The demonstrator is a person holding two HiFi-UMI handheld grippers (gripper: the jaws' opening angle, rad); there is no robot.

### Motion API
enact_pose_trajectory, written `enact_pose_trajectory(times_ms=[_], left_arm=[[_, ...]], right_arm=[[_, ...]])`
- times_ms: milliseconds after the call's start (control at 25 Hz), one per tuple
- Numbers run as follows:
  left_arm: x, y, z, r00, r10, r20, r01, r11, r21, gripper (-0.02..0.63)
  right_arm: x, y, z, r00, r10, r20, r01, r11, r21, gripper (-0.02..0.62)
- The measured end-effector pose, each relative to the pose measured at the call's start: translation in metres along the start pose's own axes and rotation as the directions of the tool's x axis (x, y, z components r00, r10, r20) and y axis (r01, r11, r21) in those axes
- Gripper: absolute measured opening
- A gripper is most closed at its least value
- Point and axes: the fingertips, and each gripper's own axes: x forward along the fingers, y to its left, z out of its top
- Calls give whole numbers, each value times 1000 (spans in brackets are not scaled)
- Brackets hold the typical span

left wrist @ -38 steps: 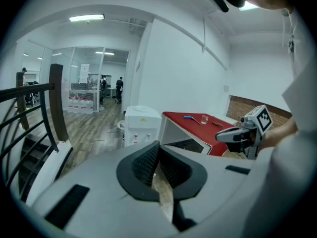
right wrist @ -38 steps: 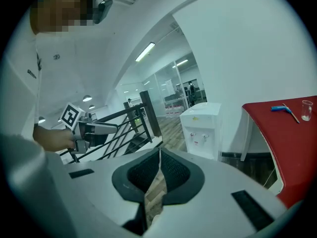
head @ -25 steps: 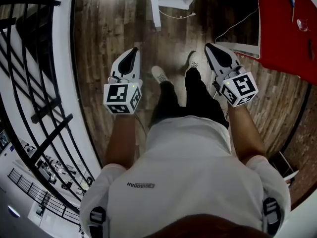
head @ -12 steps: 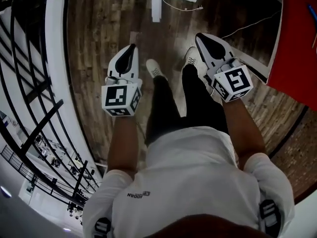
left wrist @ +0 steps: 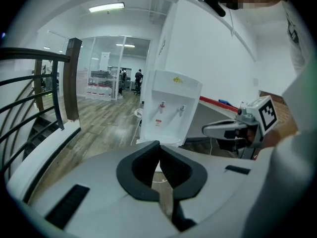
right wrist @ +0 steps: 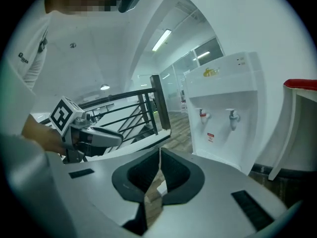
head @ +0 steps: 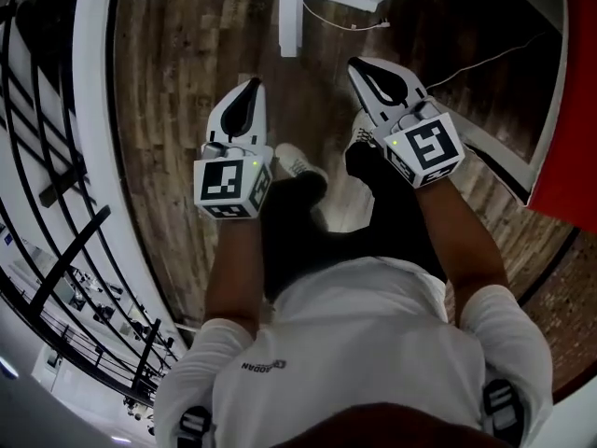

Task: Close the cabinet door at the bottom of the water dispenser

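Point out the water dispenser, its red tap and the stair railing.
water dispenser [right wrist: 223,83], right gripper view, white front panel.
red tap [right wrist: 202,115], right gripper view, its handle.
stair railing [right wrist: 159,103], right gripper view, dark end post.

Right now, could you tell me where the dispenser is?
The dispenser stands ahead, centre in the left gripper view and right of centre in the right gripper view, between the railing and the red table.

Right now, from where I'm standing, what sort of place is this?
Likely an office or workplace floor beside a stairwell. A white water dispenser stands on a wood-plank floor, a black stair railing runs alongside, and glass-walled rooms show beyond.
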Motion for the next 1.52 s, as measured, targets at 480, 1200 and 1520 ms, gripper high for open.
enact_pose_trajectory(times_ms=[480, 1200, 1520], left_arm=[[80, 78, -99, 995, 48, 88, -48, 999, -5, -5], [161, 92, -208, 990, -82, 118, 71, 993, 90, -5], [171, 98, -210, 986, -94, 141, 81, 992, 97, -5]], right_arm=[[92, -3, -106, 999, 18, 43, -16, 999, -48, 25], [154, -21, -210, 999, -36, 26, 38, 997, -67, 25], [168, -1, -224, 1000, -19, -1, 18, 990, -142, 33]])
